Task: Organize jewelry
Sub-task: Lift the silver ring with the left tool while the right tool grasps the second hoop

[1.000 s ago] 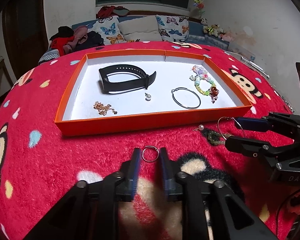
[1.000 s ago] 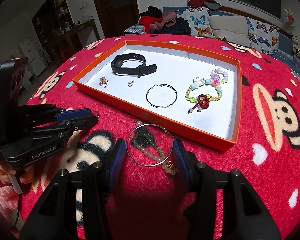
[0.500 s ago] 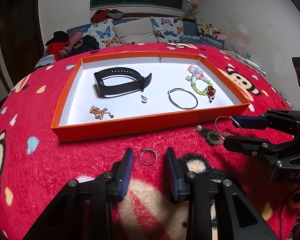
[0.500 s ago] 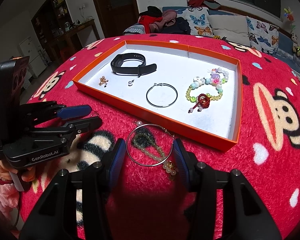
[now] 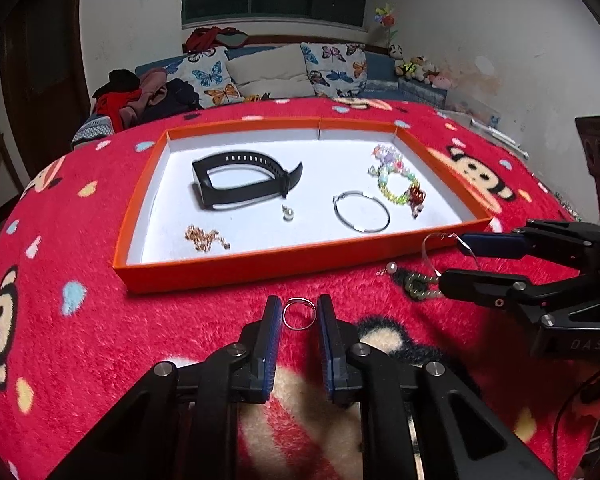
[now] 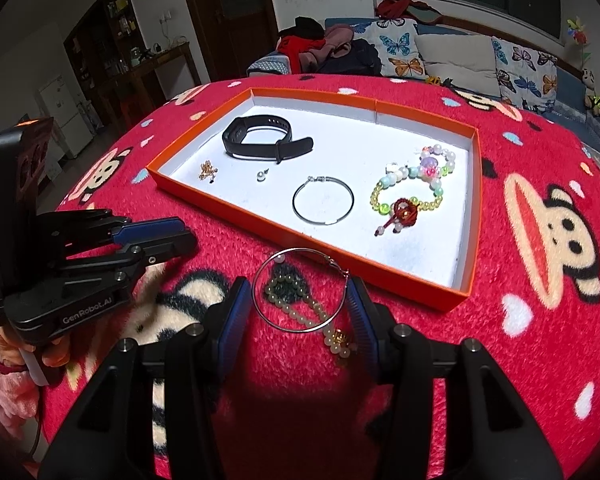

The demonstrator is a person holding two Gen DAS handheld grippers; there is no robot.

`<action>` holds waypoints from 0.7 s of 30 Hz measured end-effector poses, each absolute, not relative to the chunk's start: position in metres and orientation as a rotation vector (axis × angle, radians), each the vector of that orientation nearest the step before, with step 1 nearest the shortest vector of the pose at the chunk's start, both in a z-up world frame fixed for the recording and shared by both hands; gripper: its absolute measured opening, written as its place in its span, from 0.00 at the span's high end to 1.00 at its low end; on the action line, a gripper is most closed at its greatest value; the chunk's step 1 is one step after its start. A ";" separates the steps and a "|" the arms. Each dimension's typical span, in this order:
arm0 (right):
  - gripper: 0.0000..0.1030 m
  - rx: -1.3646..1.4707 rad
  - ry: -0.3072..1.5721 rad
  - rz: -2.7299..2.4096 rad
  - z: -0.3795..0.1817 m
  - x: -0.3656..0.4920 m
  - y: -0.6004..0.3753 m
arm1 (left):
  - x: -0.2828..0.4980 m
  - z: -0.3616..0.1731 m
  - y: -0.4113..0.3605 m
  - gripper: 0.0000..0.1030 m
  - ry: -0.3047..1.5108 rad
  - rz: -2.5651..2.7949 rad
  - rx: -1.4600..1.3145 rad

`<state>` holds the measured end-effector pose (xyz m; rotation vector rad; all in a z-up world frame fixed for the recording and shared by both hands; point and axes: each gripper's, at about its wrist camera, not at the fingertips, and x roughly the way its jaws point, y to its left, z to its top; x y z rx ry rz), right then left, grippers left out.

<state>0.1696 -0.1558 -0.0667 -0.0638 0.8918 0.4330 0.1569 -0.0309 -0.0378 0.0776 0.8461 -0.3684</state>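
a living room with a sofa and butterfly cushions lies behind my bench, which wears a red monkey-print blanket. the orange tray sits mid-bench holding a black watch band, a pearl earring, a gold chain, a silver bangle and a beaded bracelet. just off the tray's near edge, my left tongs are closing around a small silver ring, pads not yet pressing it. near the tray's near right corner, my right tongs stand spread, straddling a large hoop lying over a green bead string.
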 end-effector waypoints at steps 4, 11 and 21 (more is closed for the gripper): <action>0.52 -0.054 0.875 0.440 -0.060 0.174 -0.155 | 0.158 -0.023 -0.029 0.82 0.812 -0.371 0.069; 0.61 -0.053 0.858 0.447 -0.052 0.182 -0.153 | 0.171 0.000 -0.024 0.82 0.761 -0.359 0.062; 0.51 -0.043 0.882 0.444 -0.060 0.173 -0.161 | 0.170 0.003 -0.019 0.82 0.758 -0.357 0.051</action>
